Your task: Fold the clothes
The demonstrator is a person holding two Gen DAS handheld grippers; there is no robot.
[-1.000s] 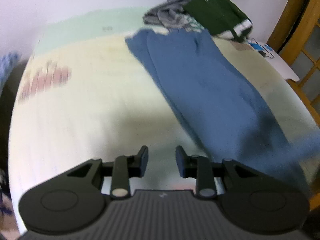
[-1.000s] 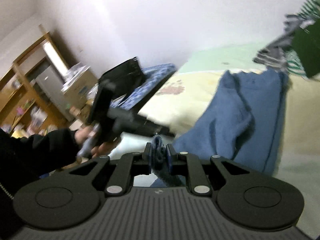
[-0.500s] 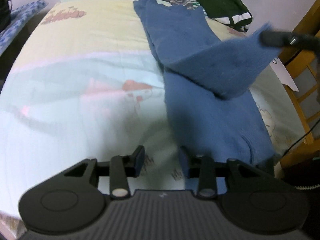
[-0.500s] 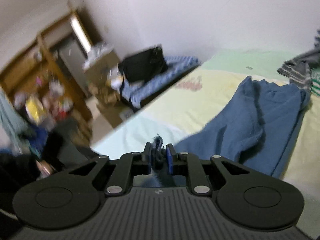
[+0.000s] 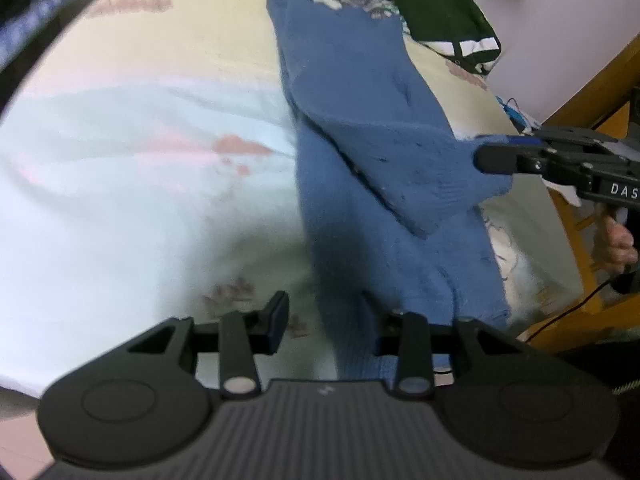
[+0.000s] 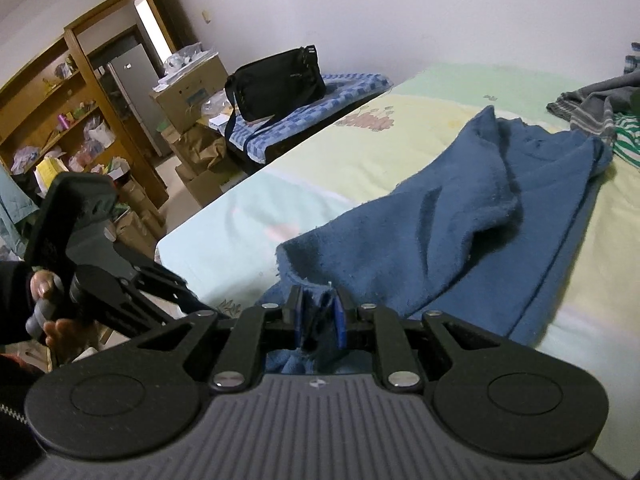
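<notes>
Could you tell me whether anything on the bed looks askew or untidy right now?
The blue garment lies crooked, one corner lifted by the right gripper and its layers uneven. Beyond it, a loose heap of clothes sits unfolded. Nothing looks spilled or damaged.

The left gripper [image 5: 324, 320] sits at the bottom centre of its own wrist view, jaws parted with nothing pressed between the pads, pointing steeply downward. In the right wrist view it shows at the lower left, held by a bare hand [image 6: 50, 300] whose fingers wrap the grip, a dark sleeve [image 6: 14, 292] at the frame's left edge.

The right gripper [image 6: 318, 316] sits at the bottom centre of its view, its blue pads close together and pinching a fold of the blue garment [image 6: 460, 232]. In the left wrist view it enters from the right edge at mid-height, fingers closed on the cloth's corner, with the holding hand [image 5: 618, 240] below it.
</notes>
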